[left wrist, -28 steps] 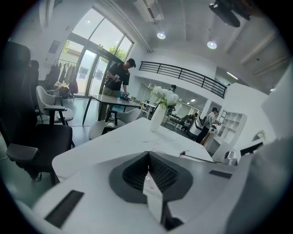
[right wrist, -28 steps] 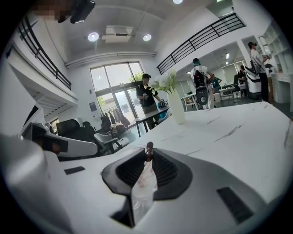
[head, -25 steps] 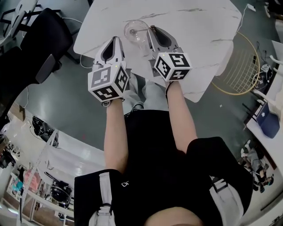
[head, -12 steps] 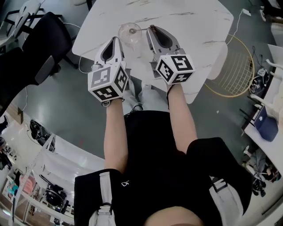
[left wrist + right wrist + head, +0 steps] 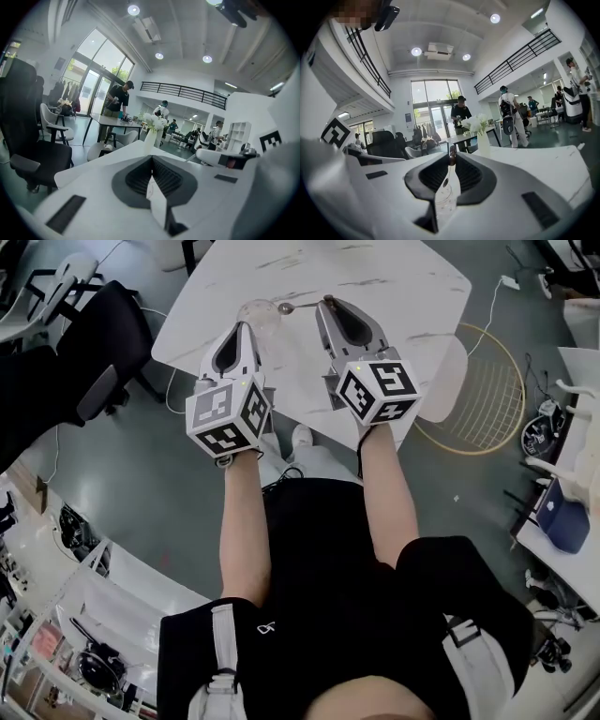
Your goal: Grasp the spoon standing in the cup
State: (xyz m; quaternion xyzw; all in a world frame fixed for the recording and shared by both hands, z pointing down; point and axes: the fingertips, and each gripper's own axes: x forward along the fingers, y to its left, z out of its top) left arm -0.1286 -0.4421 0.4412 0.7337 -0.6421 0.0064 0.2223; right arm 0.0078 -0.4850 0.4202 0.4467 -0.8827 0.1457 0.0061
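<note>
In the head view my right gripper [image 5: 324,302] is shut on the handle end of a small metal spoon [image 5: 287,307], which sticks out to the left over the white marble table [image 5: 394,296]. In the right gripper view the spoon [image 5: 451,162] hangs from between the tips of the right gripper [image 5: 451,158], above the clear glass cup [image 5: 444,201]. The cup [image 5: 259,315] stands just right of my left gripper [image 5: 246,326]. In the left gripper view the left gripper [image 5: 152,158] has its jaws together with nothing visible between the tips.
A black office chair [image 5: 98,343] stands left of the table and a gold wire hoop [image 5: 487,371] lies on the floor to the right. A white vase of flowers [image 5: 480,133] stands farther along the table. Several people stand at far tables.
Both grippers have risen. The spoon has come up out of the cup in the right gripper, and its bowl now shows beside the cup.
</note>
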